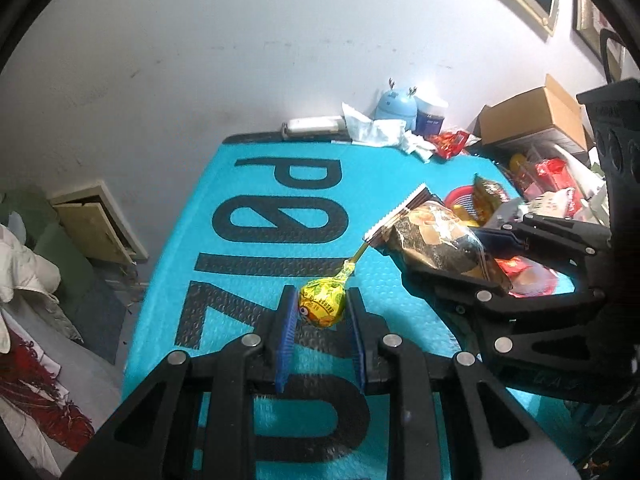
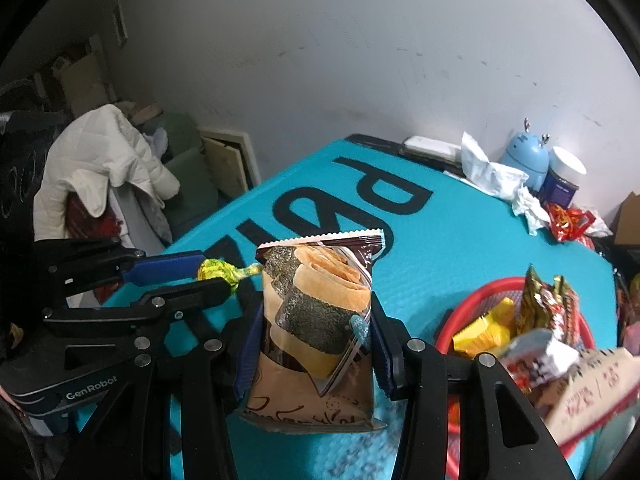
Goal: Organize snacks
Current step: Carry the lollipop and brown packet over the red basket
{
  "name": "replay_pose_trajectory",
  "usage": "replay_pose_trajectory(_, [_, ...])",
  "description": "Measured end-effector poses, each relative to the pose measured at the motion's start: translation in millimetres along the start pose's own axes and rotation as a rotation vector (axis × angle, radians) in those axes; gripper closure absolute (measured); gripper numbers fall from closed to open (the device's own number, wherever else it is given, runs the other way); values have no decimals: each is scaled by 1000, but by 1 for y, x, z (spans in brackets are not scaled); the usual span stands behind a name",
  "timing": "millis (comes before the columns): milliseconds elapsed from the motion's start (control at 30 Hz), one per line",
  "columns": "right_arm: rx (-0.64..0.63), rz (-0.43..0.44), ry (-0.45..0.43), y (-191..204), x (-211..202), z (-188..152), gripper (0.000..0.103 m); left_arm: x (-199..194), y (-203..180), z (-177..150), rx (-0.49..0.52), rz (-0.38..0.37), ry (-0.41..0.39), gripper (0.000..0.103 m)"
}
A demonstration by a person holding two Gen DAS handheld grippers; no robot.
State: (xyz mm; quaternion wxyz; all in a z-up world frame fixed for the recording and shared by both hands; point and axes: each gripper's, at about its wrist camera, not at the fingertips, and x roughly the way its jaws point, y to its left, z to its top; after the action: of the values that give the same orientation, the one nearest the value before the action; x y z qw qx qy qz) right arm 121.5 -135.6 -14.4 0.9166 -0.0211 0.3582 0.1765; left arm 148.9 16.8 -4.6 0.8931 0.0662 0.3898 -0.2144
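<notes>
Gripped sideways by right gripper, seaweed-roll packet; pinched in left gripper, yellow lollipop; both lifted, likely bound for red basket.

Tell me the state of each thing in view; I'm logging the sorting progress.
Left hand-held gripper: shut on lollipop.
Lollipop: wrapped, held clear of the mat.
Right hand-held gripper: shut on snack packet.
Snack packet: sealed, held upright.
Red basket: partly filled with snacks.
Cardboard box: flaps open.

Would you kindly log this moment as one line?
left gripper: shut on lollipop | right gripper: shut on seaweed snack packet | red basket: part-filled
</notes>
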Motion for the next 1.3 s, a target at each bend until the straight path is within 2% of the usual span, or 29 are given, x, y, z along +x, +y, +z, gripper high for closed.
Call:
replay_pose_trajectory(467, [3, -23, -101, 19, -80, -24, 57, -72, -39, -14, 59, -13, -106, 79])
replay_pose_trajectory(700, [32, -42, -133, 16, -113, -43, 57, -94, -66, -21, 90, -56, -144, 79])
replay_pose_trajectory(933, [74, -82, -148, 3, -138, -64, 56, -101, -95, -26, 119, -113, -153, 79])
replay_pose_trajectory(1300, [168, -162, -155, -31, -166, -93, 56, -86, -133, -23, 146, -196, -128, 79])
